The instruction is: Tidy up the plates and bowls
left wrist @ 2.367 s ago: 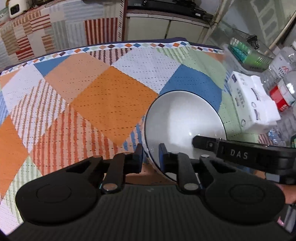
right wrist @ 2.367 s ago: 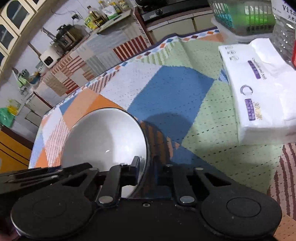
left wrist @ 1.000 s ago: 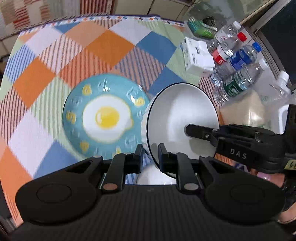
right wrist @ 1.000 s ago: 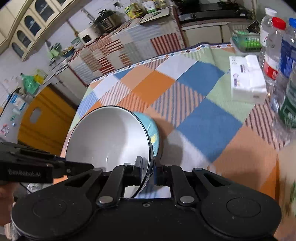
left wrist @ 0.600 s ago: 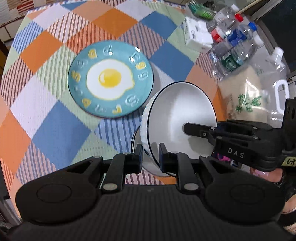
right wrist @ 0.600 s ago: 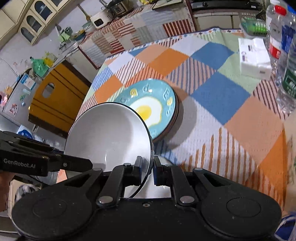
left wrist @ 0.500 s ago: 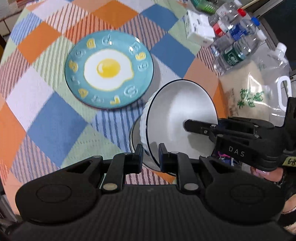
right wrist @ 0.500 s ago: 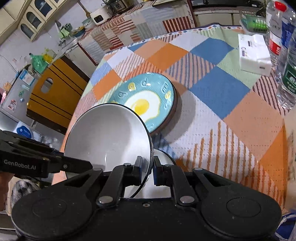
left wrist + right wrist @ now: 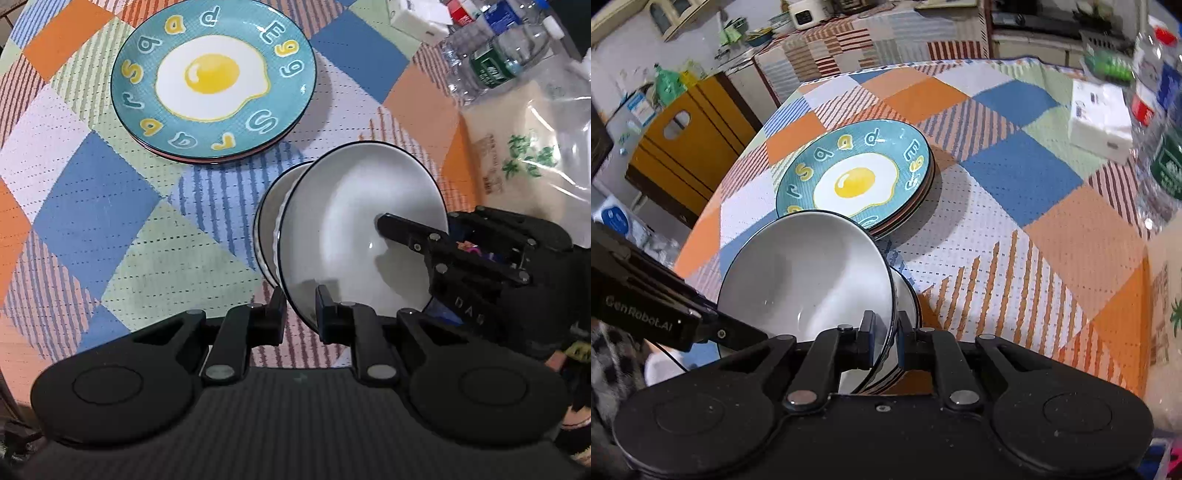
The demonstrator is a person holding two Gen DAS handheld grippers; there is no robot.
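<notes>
Left gripper (image 9: pixel 299 308): jaws narrow, clamped on the near rim of the glossy white ceramic bowl with a thin dark rim (image 9: pixel 354 229).
Right gripper (image 9: pixel 884 341): jaws narrow, pinching the opposite rim of the same bowl, seen in the right wrist view (image 9: pixel 805 273).
Held bowl: tilted steeply, hanging just above a second white bowl of the same kind (image 9: pixel 266 229) resting on the checked orange, blue and green woven tablecloth (image 9: pixel 110 206).
Risk, slip: thin glazed rim held by two narrow pinches; likely to slide out if either hand twists or eases off unevenly.
Risk, knock: tilted lower edge likely to strike the resting bowl's rim and chip or shove it, unless levelled first.
Risk, off-centre drop: nested askew, likely to rock or roll toward the table edge.
Bowls counted: two, one held, one on the cloth.
Plates counted: one teal round plate with a fried-egg picture and letters (image 9: pixel 214 77) on top of a stack just beside the bowls; at least one reddish rim beneath, exact number hard to tell.
</notes>
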